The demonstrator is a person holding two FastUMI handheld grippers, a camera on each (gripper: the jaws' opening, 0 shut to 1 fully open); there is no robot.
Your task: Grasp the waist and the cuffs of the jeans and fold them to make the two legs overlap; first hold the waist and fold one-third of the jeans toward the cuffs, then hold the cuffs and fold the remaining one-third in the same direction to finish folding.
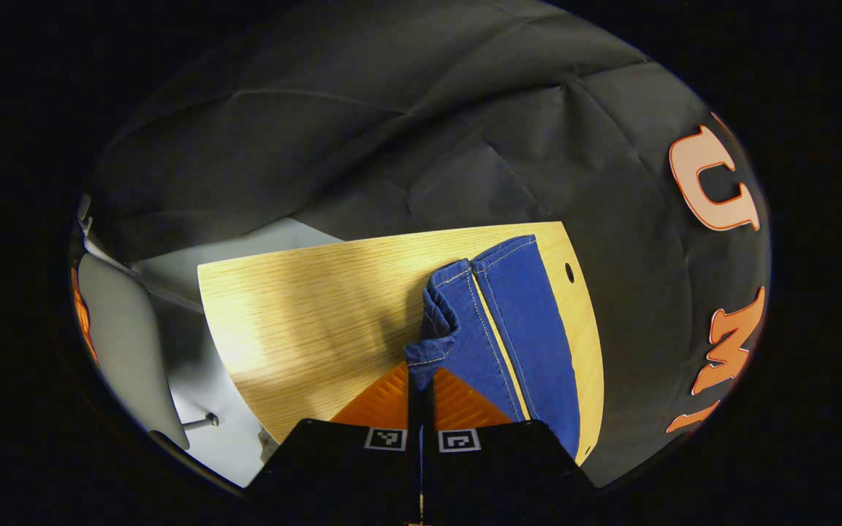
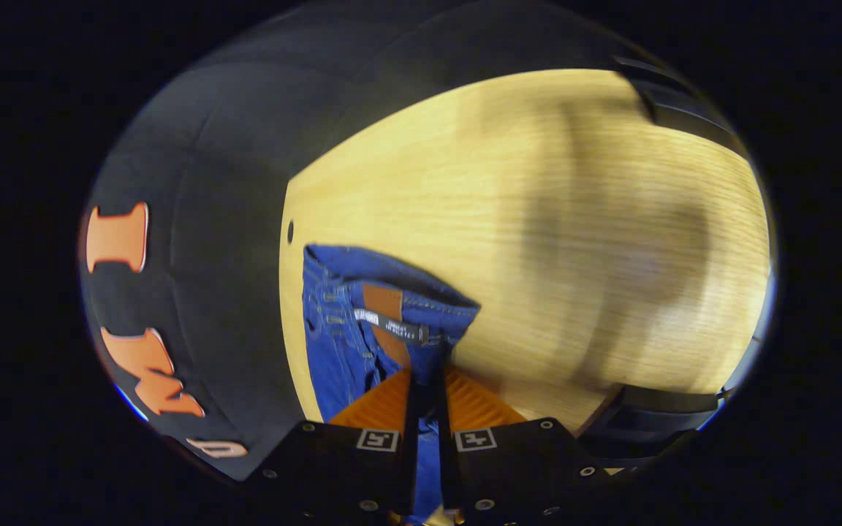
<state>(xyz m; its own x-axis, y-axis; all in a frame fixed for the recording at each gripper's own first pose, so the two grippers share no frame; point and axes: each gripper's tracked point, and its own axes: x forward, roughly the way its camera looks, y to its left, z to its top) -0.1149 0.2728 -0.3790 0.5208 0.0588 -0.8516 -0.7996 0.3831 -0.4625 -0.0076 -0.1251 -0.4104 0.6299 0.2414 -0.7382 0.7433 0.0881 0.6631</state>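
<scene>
Blue jeans lie along one edge of a light wooden table. In the left gripper view, the cuff end of the jeans [image 1: 509, 321] runs away from me, and my left gripper [image 1: 421, 376] is shut on a bunched cuff lifted off the wood. In the right gripper view, the waist of the jeans [image 2: 384, 314], with its brown leather patch and inner label, is raised and pinched between the fingers of my right gripper [image 2: 425, 380], which is shut on the waistband. The stretch of denim between the two ends is hidden.
The wooden table [image 1: 304, 307] stretches wide beside the jeans, with a small round hole [image 1: 569, 272] near its edge. Black cloth hangs close along the jeans' side. Grey floor and a pale chair-like shape [image 1: 125, 343] lie beyond the table's far corner.
</scene>
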